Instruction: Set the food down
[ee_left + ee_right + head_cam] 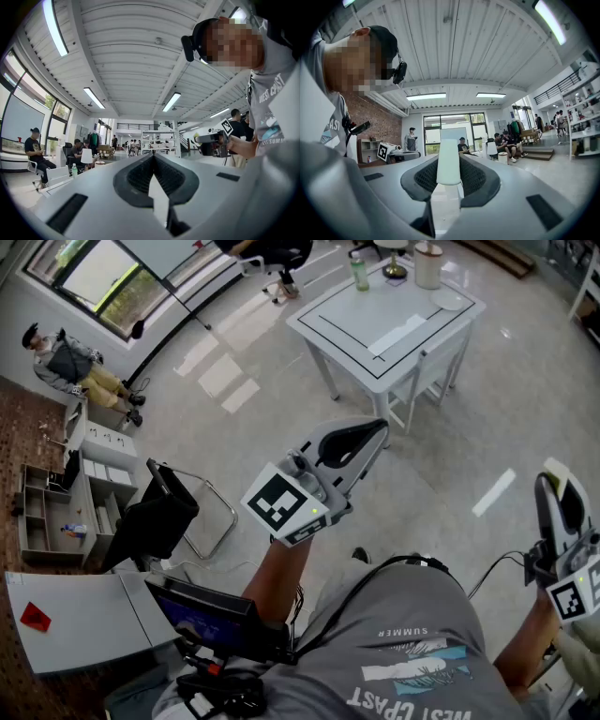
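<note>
Food (449, 150): pale flat strip, upright between the jaws of the right hand-held gripper (448, 165); exact kind unclear.
Right grip: jaws pinch the strip's lower part, its tip free.
Left hand-held gripper (153, 161): jaws pressed together, nothing between them.
Position: both raised over bare floor (450, 456), well apart from the white worktop (347, 306).
Risk, drop: loosening here would likely send the strip to the floor.
Risk, slip: a narrow hold on a smooth strip may let it pivot or slide out while being carried.
Risk, placement: the worktop carries a bottle (360, 273) and a white canister (427, 265); a careless set-down could knock them.
</note>
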`<state>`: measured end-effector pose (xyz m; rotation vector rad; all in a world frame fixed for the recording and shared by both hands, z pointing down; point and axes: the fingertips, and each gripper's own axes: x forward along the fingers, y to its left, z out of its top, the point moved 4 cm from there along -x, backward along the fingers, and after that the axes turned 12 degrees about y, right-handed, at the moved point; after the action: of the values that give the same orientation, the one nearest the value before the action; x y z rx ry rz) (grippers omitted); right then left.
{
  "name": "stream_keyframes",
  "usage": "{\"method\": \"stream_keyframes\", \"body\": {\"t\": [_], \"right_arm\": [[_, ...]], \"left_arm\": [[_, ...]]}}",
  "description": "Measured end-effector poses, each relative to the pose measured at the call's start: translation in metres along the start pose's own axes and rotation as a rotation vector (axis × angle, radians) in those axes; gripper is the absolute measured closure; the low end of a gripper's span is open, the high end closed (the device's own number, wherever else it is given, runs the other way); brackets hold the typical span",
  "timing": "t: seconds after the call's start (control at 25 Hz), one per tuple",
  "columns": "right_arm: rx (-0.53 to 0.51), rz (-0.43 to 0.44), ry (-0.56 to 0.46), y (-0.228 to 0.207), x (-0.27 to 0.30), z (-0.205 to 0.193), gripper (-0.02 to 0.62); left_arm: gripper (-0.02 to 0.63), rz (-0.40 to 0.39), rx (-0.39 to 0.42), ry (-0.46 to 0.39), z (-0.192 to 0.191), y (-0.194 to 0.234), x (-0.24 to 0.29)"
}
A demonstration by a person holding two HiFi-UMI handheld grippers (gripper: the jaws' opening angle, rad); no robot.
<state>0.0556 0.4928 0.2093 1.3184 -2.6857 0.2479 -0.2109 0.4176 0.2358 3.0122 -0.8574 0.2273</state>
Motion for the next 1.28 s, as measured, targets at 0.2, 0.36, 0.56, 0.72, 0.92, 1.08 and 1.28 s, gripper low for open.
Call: {"method": "stream_keyframes", "body": {"t": [0.2, 0.36, 0.56, 0.72, 0.92, 1.08, 1.28], "right_arm": [[0.003, 0.063, 0.031, -0.02, -0.026, -0.008, 0.492], [0.021, 0.074, 0.032, -0.031, -0.041, -0.009, 0.492], [0.034, 0.053, 0.021, -0.047, -0.037, -0.008, 0.492], [0.036, 0.03, 0.025, -0.051, -0.018, -0.005, 0.492], [0.037, -0.017, 0.02, -0.049, 0.01, 0.005, 0.492], [0.036, -0.04, 0.012, -0.058, 0.044, 0.013, 0.492], [0.031, -0.096, 0.006, -0.044, 0.069, 0.016, 0.492]], "left_arm": [[0.598, 0.022, 0.019, -0.004, 0.006, -0.033, 0.029], [0.598, 0.017, 0.009, -0.003, 0.01, -0.048, 0.048], [0.598, -0.022, 0.01, 0.006, 0.013, -0.047, 0.071], [0.598, -0.05, 0.009, 0.015, 0.009, -0.028, 0.079], [0.598, -0.092, 0.009, 0.011, 0.01, 0.005, 0.083], [0.598, -0.111, 0.011, 0.004, 0.009, 0.042, 0.091], [0.598, -0.164, 0.016, -0.016, 0.004, 0.068, 0.082]]}}
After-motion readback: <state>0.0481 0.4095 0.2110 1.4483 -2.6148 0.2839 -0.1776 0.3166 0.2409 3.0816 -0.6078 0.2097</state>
